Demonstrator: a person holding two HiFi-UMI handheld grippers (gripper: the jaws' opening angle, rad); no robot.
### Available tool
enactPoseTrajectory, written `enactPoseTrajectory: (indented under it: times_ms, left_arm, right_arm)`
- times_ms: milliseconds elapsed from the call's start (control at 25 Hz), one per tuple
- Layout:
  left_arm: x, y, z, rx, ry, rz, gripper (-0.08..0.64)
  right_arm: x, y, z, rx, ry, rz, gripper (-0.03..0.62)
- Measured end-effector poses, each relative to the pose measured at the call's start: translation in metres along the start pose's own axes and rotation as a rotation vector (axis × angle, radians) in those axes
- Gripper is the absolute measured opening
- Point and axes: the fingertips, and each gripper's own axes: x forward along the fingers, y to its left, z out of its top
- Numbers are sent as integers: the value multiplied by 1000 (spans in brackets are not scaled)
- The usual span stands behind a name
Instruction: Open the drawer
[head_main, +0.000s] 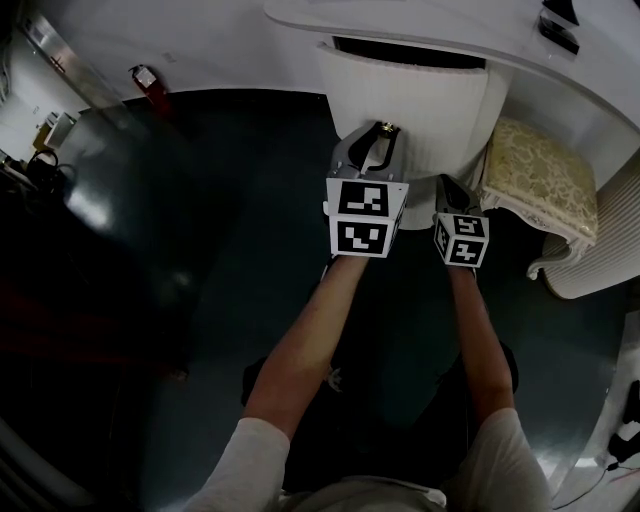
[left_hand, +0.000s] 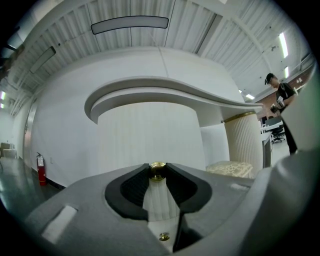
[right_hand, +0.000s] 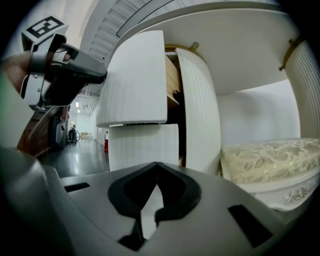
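Drawer (head_main: 410, 100), white and fluted, is sitting straight ahead of the left gripper (head_main: 380, 135), and its jaws are squeezing together on the small brass knob (left_hand: 158, 170) at the tips, pinching it from either side so a straight pull can draw the front along. From the right gripper's own camera, the drawer is standing off to the upper left, already jutting partway out from the curved cabinet, with a dark gap and a wooden inner side showing behind it, so I'd judge the opening is well under way but not finished. The right gripper (right_hand: 157, 167) is hanging just beside its partner, lower and a touch further back, jaws closed on nothing; it's looking like a spare hand, keeping clear of the drawer's path. Off to that gripper's right, a cushioned stool (right_hand: 270, 160) is sitting under the desk top (head_main: 420, 30), apart from the drawer.
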Motion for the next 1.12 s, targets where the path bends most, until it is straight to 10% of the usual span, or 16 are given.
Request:
enactPoseTrajectory:
  times_ms: [1120]
  left_arm:
    - [-39, -7, -2, 24, 27, 38, 114]
  right_arm:
    - [-47, -7, -22, -53, 22, 30, 15]
